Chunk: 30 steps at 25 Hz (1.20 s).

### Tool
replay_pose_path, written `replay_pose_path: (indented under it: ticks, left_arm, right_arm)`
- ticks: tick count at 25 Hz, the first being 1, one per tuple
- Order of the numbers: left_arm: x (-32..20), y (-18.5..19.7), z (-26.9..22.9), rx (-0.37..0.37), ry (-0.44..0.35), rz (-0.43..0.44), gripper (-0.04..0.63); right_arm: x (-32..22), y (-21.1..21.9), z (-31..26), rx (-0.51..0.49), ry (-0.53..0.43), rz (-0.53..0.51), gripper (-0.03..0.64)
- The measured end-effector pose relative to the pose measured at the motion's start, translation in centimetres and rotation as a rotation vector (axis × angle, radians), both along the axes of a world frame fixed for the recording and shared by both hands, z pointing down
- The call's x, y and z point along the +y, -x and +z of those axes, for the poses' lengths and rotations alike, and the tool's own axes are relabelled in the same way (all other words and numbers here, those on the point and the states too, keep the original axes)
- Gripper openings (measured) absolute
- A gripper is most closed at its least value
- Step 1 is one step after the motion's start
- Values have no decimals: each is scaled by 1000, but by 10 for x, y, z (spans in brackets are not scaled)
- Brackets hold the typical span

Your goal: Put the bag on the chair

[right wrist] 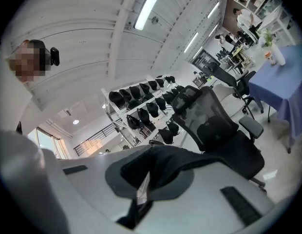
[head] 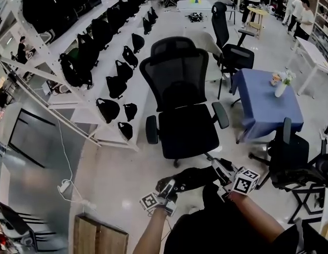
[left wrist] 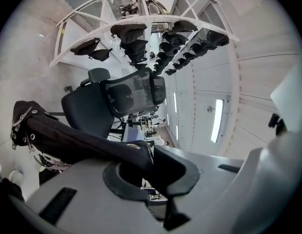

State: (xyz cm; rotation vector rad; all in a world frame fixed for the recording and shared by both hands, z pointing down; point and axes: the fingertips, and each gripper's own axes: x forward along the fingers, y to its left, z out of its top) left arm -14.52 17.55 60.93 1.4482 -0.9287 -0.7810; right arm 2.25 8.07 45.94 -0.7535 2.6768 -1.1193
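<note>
Bag (head: 189,178) in air, slung between both tongs, just short of chair (head: 186,131), not yet on it. Left tongs (head: 168,188) clamped on one end of bag fabric; right tongs (head: 221,171) clamped on other end.
Risks:
- thin pinch slips, bag drops to floor
- bag set near front edge slides off
- nudged chair rolls away
Hard to see: bag underside and straps; bag-to-chair gap.

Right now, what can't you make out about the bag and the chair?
- Head view: the bag merges with dark clothing below, so its outline is unclear.
- Right gripper view: the right gripper hides most of the bag.
- Head view: the chair has its base mostly hidden under its seat.
</note>
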Motion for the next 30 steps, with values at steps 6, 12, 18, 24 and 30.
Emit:
replay_pose_path:
  ticks: [6,12,18,24,30]
  left_arm:
    - [-60,9,-13,-26,-6,-26,32]
    - [-126,11,-24,-64,-17,-60,32]
    - [-186,5,-33,-50,2,-86,32]
    - [-240,11,-38,-74,-18,-132,32]
    - [-280,11,-37,-119,-12,-135,32]
  right_arm:
    - [-64,12,-20,-45,-7,-33,-2]
    - [-135,11,-36,-103,16,-30,-2]
    - [-197,11,-43,-102,-8,-59,-2]
    - [-249,14,-49,-107,-24,-92,-2]
    - [-296,13,-48,-117,-26,-96,-2]
